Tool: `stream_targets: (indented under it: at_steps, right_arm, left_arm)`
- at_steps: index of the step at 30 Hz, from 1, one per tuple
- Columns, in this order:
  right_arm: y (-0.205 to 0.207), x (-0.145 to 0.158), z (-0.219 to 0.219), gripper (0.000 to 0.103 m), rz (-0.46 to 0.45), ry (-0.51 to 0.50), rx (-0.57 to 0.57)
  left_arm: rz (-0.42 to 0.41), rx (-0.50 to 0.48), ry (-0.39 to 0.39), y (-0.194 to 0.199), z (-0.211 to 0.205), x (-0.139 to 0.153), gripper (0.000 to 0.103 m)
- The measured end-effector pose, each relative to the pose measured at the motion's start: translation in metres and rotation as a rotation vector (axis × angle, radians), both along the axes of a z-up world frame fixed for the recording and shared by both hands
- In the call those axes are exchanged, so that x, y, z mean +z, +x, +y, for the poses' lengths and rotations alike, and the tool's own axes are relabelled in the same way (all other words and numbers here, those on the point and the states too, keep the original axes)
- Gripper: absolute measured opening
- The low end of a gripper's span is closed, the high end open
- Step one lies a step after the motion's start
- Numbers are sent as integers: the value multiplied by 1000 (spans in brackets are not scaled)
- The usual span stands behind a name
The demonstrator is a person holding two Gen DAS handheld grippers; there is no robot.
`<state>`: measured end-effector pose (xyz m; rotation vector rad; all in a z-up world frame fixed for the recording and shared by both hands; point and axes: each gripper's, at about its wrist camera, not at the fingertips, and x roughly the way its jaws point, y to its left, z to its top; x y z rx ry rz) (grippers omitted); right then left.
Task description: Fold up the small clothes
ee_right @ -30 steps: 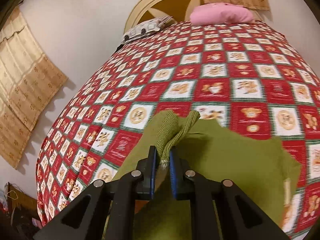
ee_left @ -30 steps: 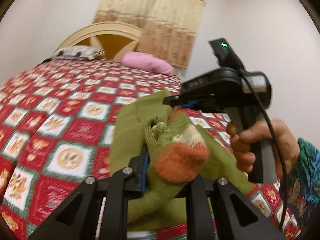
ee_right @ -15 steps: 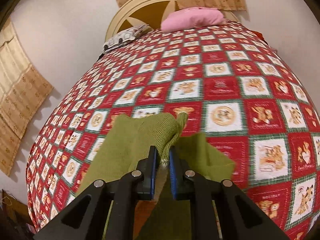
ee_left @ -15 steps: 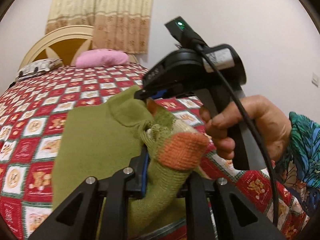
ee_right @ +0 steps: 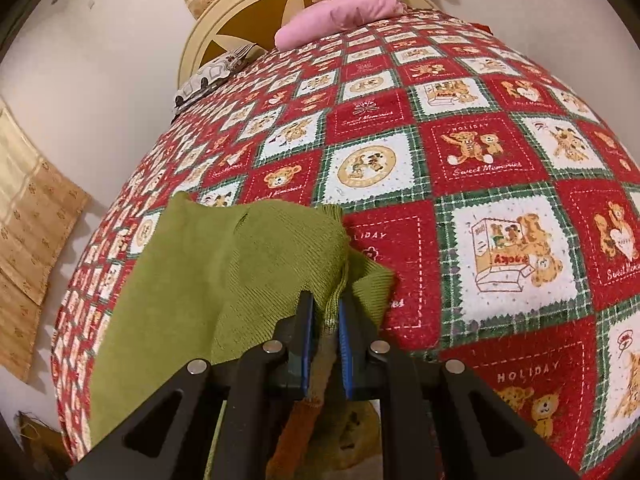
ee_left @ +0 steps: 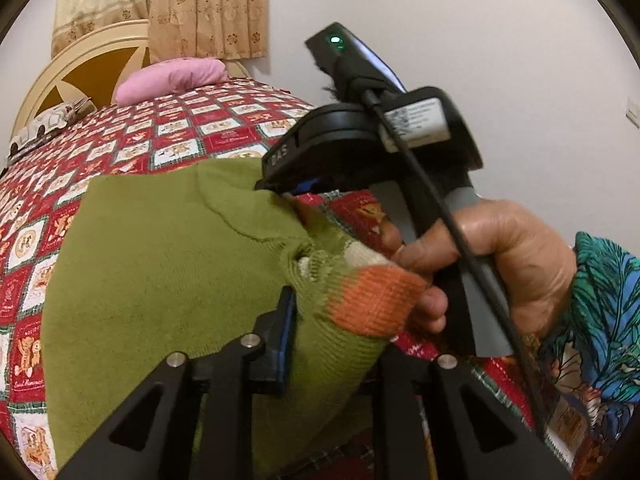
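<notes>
A small olive-green knitted sweater (ee_left: 160, 272) with an orange and white cuff (ee_left: 372, 300) lies partly on the red patchwork bedspread (ee_left: 168, 136). My left gripper (ee_left: 332, 320) is shut on the sweater near the cuffed sleeve. My right gripper (ee_right: 325, 320) is shut on a ribbed green edge of the sweater (ee_right: 240, 264); it also shows in the left wrist view (ee_left: 296, 184), held by a hand just right of the sweater. Both grippers hold the cloth close together near the bed's edge.
The bedspread (ee_right: 460, 168) covers the whole bed. A pink pillow (ee_right: 340, 12) and a patterned pillow (ee_right: 212, 72) lie at the cream headboard (ee_right: 224, 20). Beige curtains (ee_left: 160, 4) hang behind. White walls surround the bed.
Both grippers have swung with the sweater toward the bed's right edge. The sweater now spreads flatter to the left, and the right gripper is closer to the left one.
</notes>
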<state>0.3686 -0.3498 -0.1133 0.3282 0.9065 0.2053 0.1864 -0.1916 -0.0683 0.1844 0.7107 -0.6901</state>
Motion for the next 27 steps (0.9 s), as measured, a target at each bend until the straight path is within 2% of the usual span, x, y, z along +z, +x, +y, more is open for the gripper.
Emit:
stream_targets:
  at_steps: [2,4,6,7,9,14,16,18,19,21,24,26,27]
  right_arm:
    - [-2,2,2,14,9,-28,-16]
    - [-11,9,5,16,13,-98,-29]
    - [-26,18,5,17,19,-208,-69]
    - [-37,25,3,17,6,-264,-98]
    - [-64,39,-4,18,-45,-294,-121]
    - [-134,67,-5,19,-126,-195,-96]
    - [-156,70,11,31,-141,-177,-56]
    - [-168,64,27,65,-137,-184,-41]
    - [-171,61,35,66,-135,-197,-45]
    - [-174,52,48,66,-128,-225,-42]
    - [-175,42,60,64,-122,-233,-26]
    - [-175,34,68,45,-109,-291,-34]
    - [-172,28,71,14,-85,-316,-44]
  left_arm:
    - [28,-17,-33,-9,9,3,32]
    - [65,-23,-71,-11,19,3,54]
    - [72,-23,-99,-22,39,3,68]
    - [55,-24,-104,-29,51,3,69]
    - [21,-20,-101,-46,79,3,69]
    - [5,69,-159,-57,143,11,69]
    - [-10,145,-144,-53,160,12,76]
    - [-1,200,-116,-48,167,9,76]
    - [9,208,-115,-47,168,7,76]
    - [26,238,-93,-38,164,2,76]
    - [16,300,7,-32,154,-6,77]
    - [33,338,42,-20,149,-13,77]
    - [59,364,61,-13,147,-17,79]
